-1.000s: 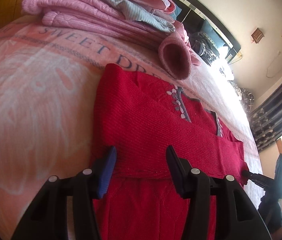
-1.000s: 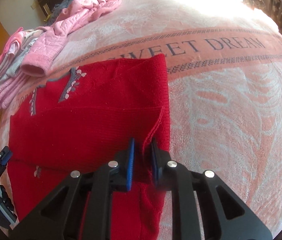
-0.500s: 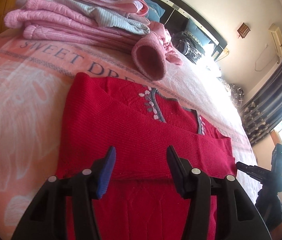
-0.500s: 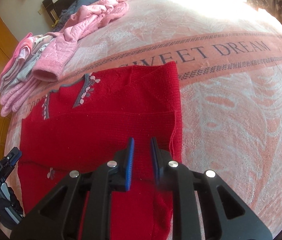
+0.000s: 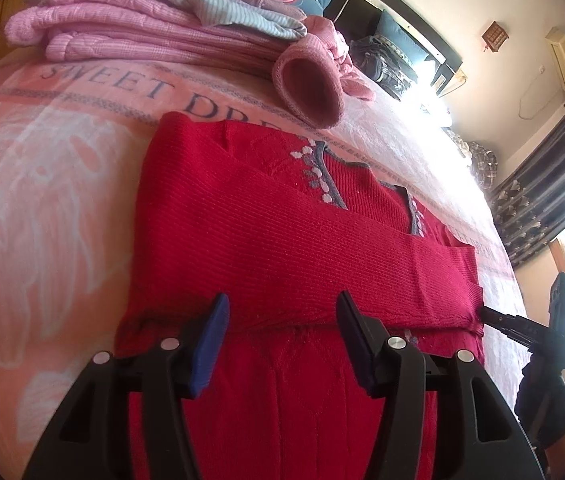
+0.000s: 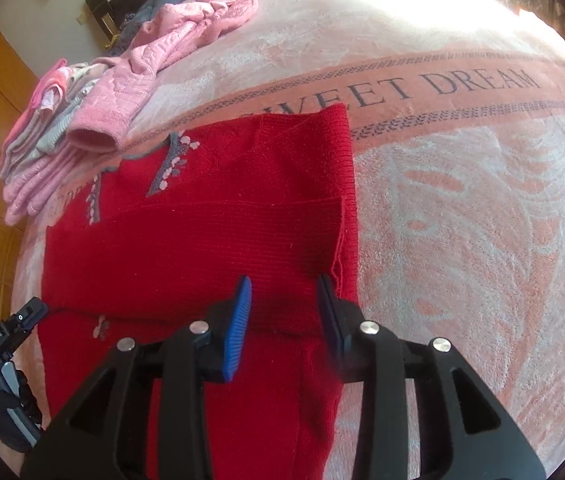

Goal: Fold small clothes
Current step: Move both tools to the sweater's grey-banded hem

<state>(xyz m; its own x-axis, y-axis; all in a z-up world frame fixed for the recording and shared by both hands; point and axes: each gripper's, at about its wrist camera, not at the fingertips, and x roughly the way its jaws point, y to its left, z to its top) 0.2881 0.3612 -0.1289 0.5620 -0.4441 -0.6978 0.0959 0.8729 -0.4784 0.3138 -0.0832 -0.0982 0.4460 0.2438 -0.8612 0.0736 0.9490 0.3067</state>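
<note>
Releasing: right gripper, clamped on the sleeve edge a second ago, now stands apart; left gripper also apart. Red sweater lies on the bed, sleeves folded across, ready for the next fold.

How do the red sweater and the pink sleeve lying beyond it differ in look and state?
The red sweater lies flat, a sleeve folded across its body; the pink sleeve trails loose from a rumpled garment, its cuff gaping open. The red sweater bears grey and pale flower trim at the neck; the pink sleeve shows none. Both rest on the pink blanket.
</note>
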